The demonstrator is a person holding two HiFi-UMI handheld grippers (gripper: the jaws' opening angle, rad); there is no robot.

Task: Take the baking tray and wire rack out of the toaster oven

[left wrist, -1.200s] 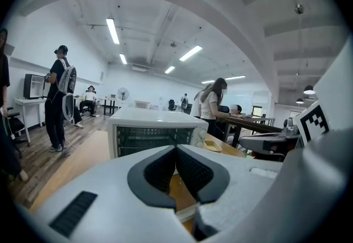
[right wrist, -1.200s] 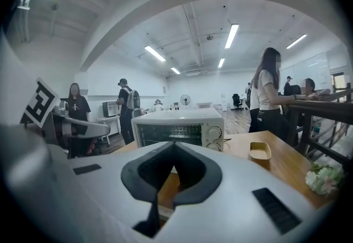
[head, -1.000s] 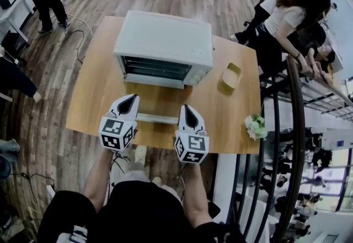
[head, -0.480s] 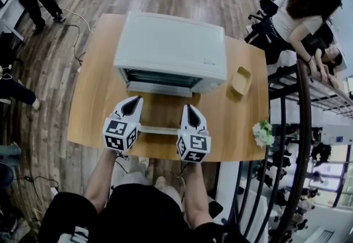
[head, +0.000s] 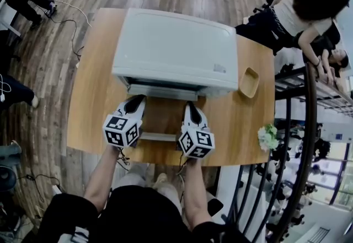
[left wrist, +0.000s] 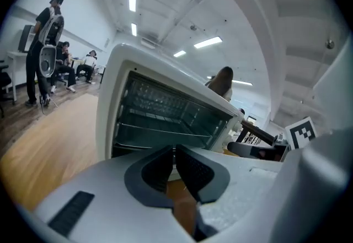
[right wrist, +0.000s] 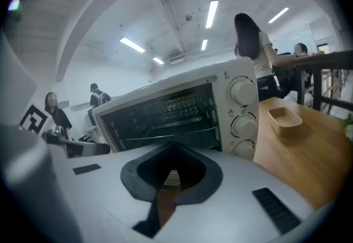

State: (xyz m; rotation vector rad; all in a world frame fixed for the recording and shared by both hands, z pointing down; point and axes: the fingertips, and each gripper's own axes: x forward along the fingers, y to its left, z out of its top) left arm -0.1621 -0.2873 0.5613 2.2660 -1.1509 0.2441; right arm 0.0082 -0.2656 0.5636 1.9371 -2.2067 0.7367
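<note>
The white toaster oven point(head: 176, 49) stands on the wooden table point(head: 94, 98) with its door point(head: 162, 116) folded down flat and the door handle point(head: 157, 137) nearest me. In the left gripper view the open cavity shows a dark tray point(left wrist: 160, 133) on a lower level, with wire bars above it. The cavity point(right wrist: 160, 115) also shows in the right gripper view. My left gripper point(head: 135, 103) point(left wrist: 174, 151) and right gripper point(head: 191, 108) point(right wrist: 172, 151) hover side by side over the door. Both point into the opening and both are shut on nothing.
Three control knobs point(right wrist: 242, 90) line the oven's right side. A small wooden dish point(head: 249, 82) point(right wrist: 285, 118) lies to the oven's right. A bunch of flowers point(head: 268, 136) sits near the table's right front corner. A railing point(head: 300, 126) and several people are around the table.
Both grippers have moved forward and down together toward the oven's opening. The head view has shifted over the oven, so the cavity is now hidden under the oven's top.
</note>
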